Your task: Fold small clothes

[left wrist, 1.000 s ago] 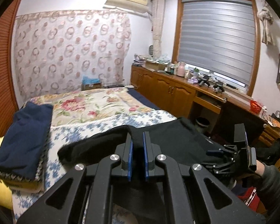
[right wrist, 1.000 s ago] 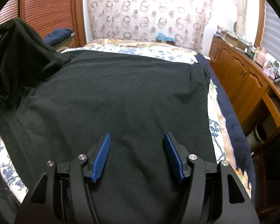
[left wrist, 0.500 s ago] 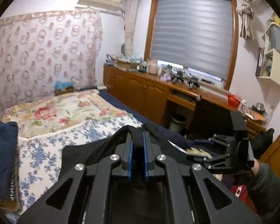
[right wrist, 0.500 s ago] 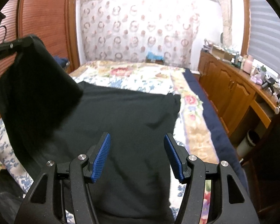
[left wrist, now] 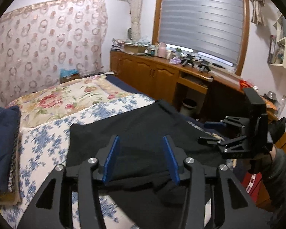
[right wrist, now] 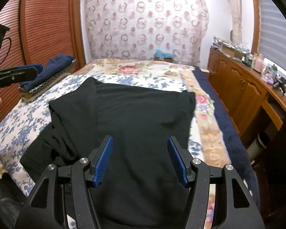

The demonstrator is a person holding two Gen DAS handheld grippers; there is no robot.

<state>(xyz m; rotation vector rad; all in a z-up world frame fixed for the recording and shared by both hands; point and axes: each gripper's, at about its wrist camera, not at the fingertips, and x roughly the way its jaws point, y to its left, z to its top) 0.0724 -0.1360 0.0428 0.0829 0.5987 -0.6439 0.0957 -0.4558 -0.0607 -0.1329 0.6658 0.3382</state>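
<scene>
The left gripper (left wrist: 142, 156) is seen with its blue pads spread wide and nothing between them, held just above the near edge of the black garment (left wrist: 143, 129). The right gripper (right wrist: 140, 158) is likewise spread and empty, poised over the near middle of the same garment (right wrist: 127, 118).

The garment is laid on the floral bedspread (right wrist: 22, 118), with one side folded inward; a rumpled overlap of cloth is seen at its near left. A folded navy pile (right wrist: 47, 68) is set at the far left of the bed, well apart from it. Wooden cabinets (left wrist: 148, 76) run along the right wall.

The current step is judged to be regrasping for the next fold. It would be done well if the bunched near-left layers were smoothed first, both layers at an edge were pinched together, the two grasps were placed level with one another, and the cloth were lifted only slightly so the flat part is not dragged.
</scene>
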